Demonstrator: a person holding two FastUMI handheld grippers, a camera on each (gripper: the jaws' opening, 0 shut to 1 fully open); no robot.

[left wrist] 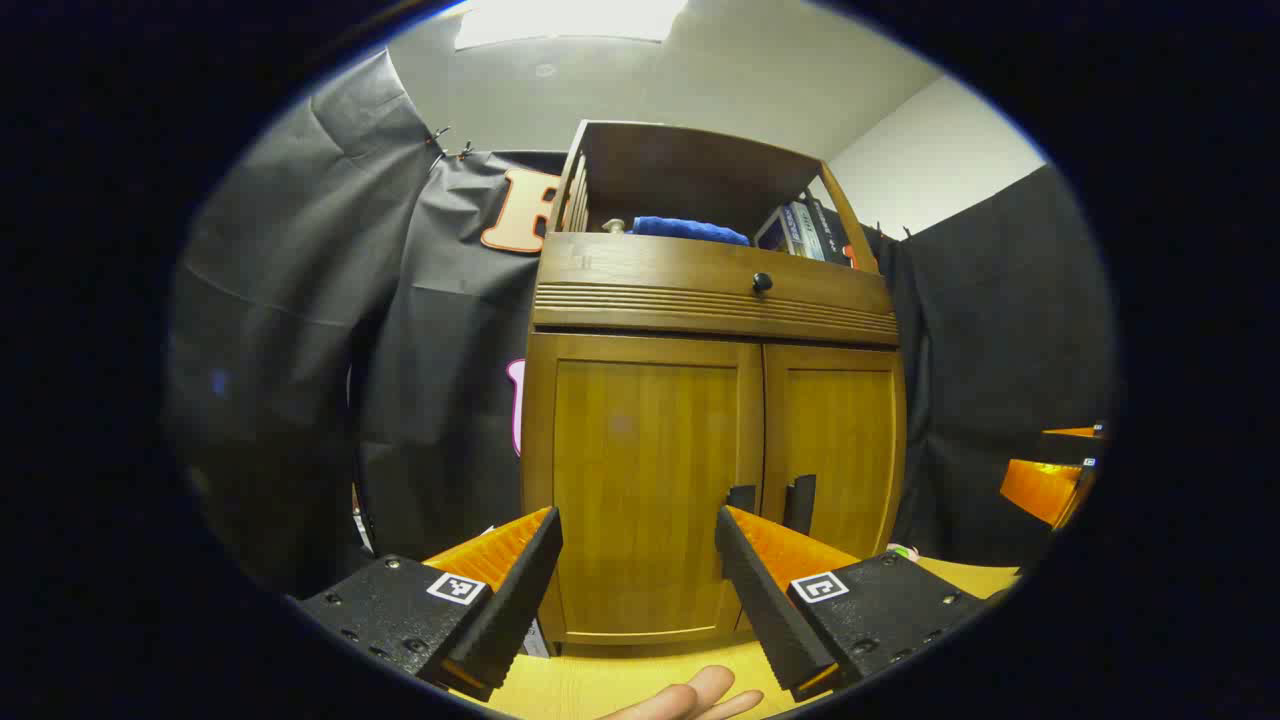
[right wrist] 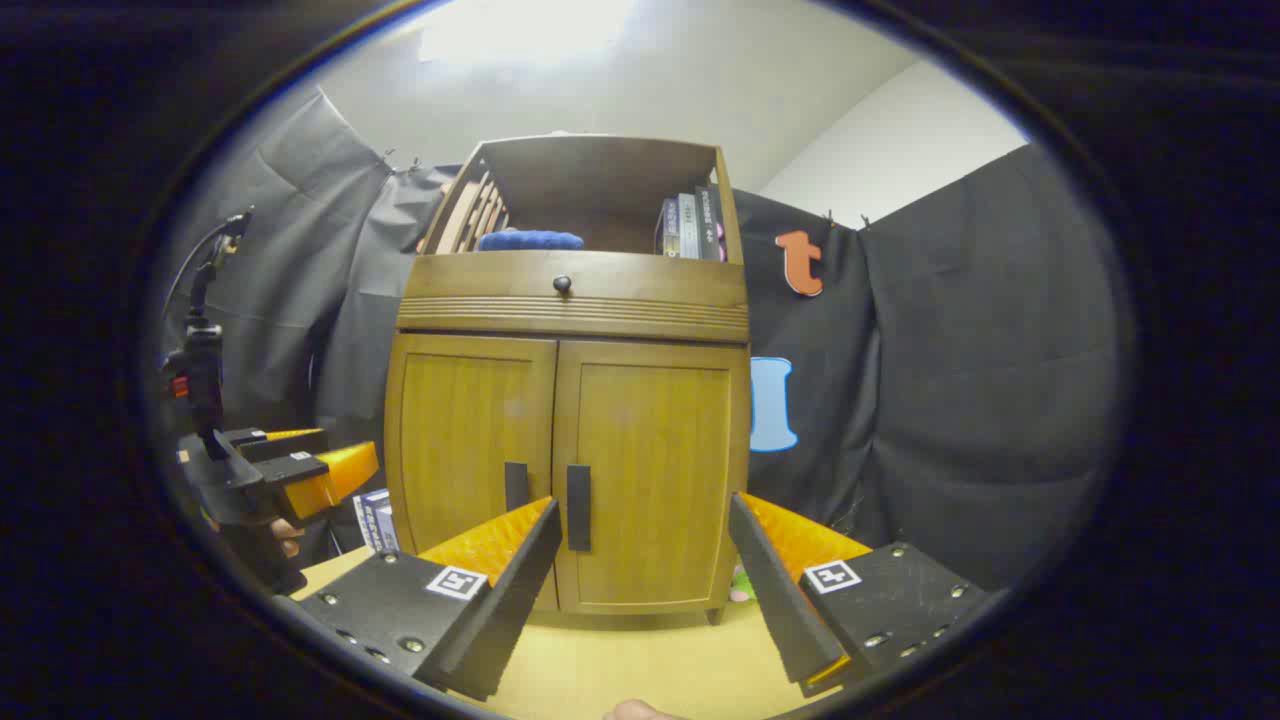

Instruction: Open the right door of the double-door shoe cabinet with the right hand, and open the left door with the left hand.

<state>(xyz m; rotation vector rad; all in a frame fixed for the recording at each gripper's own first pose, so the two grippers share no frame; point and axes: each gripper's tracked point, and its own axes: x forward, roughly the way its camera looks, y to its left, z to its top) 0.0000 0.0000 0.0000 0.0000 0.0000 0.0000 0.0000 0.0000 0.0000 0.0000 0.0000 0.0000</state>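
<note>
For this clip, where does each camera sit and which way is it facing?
Left gripper view: rides the left gripper, facing the cabinet's left door; open fingers, person's fingertips below.
Right gripper view: rides the right gripper, facing the right door; left gripper at its left.
Shared: shoe cabinet, both doors shut, handles, blue cloth, books.

Cabinet (right wrist: 570, 400) on the table (right wrist: 640, 660), both doors closed.
Left gripper (right wrist: 300, 470) sits at nine o'clock; books (right wrist: 690, 225) stand on the top shelf, toward one o'clock.
</note>
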